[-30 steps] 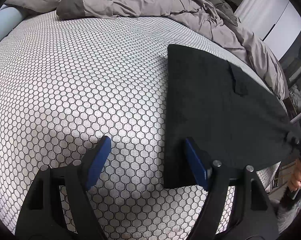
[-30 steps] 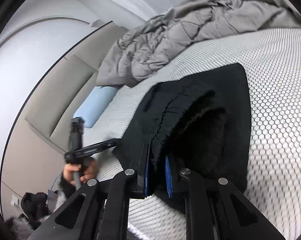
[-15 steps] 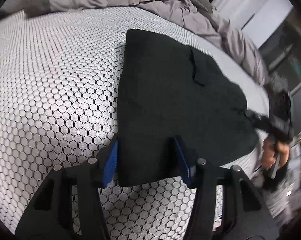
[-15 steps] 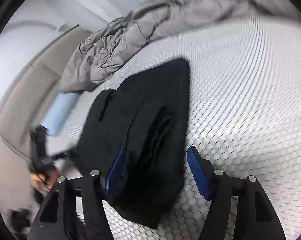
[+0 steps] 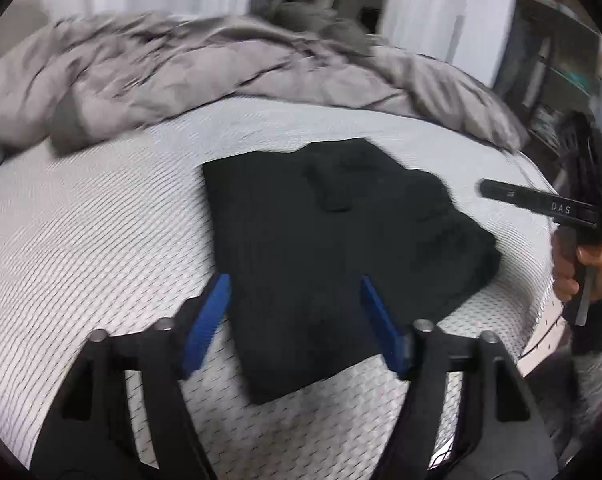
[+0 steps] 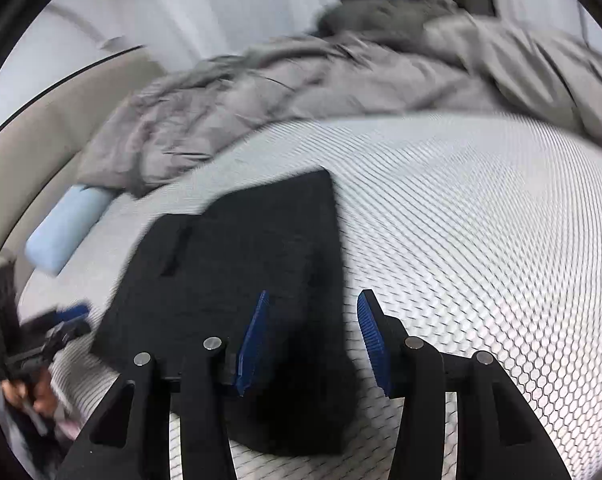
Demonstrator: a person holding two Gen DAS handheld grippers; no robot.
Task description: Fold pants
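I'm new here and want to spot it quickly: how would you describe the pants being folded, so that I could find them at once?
Start with the bed, covered in a white sheet with a honeycomb print, with a rumpled grey duvet heaped at its far side. On the bare sheet in front of that duvet lie the pants, folded into a flat slab. They are the only black thing lying on the bed.

bare honeycomb mattress [image 5: 81, 240] open along its left side and near edge, crumpled grey duvet [image 5: 221, 68] heaped along the far edge, folded black pants [image 5: 333, 248] lying toward the right edge
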